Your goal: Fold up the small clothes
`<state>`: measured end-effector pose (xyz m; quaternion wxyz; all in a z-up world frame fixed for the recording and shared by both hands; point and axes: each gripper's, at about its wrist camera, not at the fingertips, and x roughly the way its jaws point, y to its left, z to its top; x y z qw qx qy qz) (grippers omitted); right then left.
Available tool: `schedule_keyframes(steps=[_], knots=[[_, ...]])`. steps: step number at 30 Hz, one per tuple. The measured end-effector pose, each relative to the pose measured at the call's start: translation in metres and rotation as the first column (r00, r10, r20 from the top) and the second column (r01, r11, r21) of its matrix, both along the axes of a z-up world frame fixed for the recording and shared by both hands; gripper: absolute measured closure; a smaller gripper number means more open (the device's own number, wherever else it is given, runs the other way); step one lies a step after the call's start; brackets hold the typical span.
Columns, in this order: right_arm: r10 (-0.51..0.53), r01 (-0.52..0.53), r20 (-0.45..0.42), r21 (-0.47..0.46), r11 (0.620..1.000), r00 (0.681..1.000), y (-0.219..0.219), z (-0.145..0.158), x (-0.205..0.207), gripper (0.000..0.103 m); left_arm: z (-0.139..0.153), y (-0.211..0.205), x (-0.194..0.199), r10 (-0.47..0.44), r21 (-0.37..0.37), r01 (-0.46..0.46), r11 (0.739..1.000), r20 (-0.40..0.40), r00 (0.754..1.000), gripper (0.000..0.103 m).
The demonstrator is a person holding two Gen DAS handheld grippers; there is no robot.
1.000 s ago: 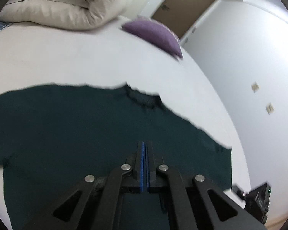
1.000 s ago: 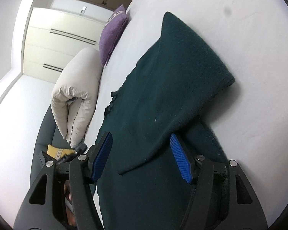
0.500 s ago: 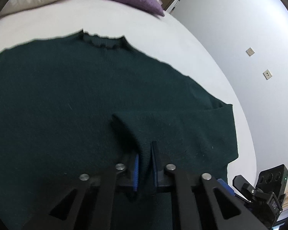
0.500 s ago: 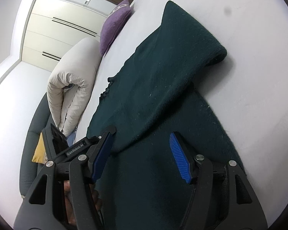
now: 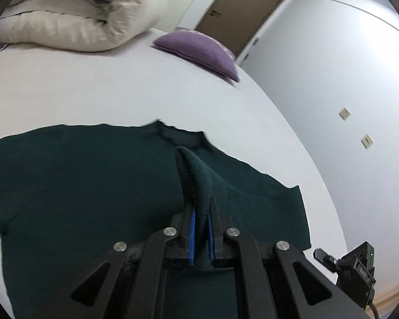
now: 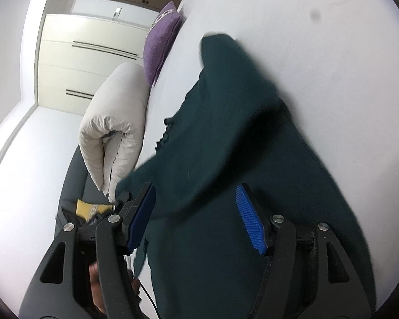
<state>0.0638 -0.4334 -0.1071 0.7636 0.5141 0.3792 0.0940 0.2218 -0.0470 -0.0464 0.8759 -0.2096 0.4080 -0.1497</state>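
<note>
A dark green sweater (image 5: 79,186) lies flat on the white bed (image 5: 119,93), collar toward the pillows. My left gripper (image 5: 199,207) is shut on the ribbed cuff of one sleeve (image 5: 195,175), which stands up between the blue pads and reaches toward the collar (image 5: 178,135). In the right wrist view the sleeve (image 6: 173,170) is raised and stretched across the sweater's body (image 6: 252,239). My right gripper (image 6: 195,194) hovers open above the sweater's lower part, its blue pads (image 6: 250,226) wide apart and pressing on nothing.
A rolled beige duvet (image 5: 74,18) and a purple pillow (image 5: 199,50) lie at the head of the bed. Beyond them are a brown door (image 5: 242,8) and a white wardrobe (image 6: 87,61). A yellow item (image 6: 87,207) lies beside the bed's left edge.
My left gripper, shut on nothing a second ago, took hold of the sleeve cuff and has lifted it toward the collar. The right gripper stayed open, almost in place.
</note>
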Motion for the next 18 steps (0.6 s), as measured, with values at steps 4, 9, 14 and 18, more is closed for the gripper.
schedule_keyframes(steps=[4, 9, 14, 18], knots=[[-0.025, 0.026, -0.02, 0.045, 0.999, 0.999, -0.005, -0.009, 0.027, 0.041, -0.014, 0.015, 0.006, 0.041, 0.013, -0.041, 0.999, -0.009, 0.999, 0.095], [-0.14, 0.139, 0.012, 0.063, 0.988, 0.99, -0.034, -0.008, 0.029, 0.043, -0.035, 0.028, 0.011, 0.074, 0.037, -0.073, 0.997, -0.025, 0.997, 0.095], [-0.204, 0.204, -0.008, 0.086, 0.975, 0.979, -0.06, -0.021, 0.025, 0.06, -0.062, 0.032, 0.018, 0.087, 0.047, -0.084, 0.995, -0.067, 0.994, 0.095], [-0.195, 0.193, 0.012, 0.073, 0.978, 0.981, -0.063, -0.022, 0.019, 0.065, -0.072, 0.034, 0.019, 0.094, 0.043, -0.091, 0.995, -0.072, 0.993, 0.095]])
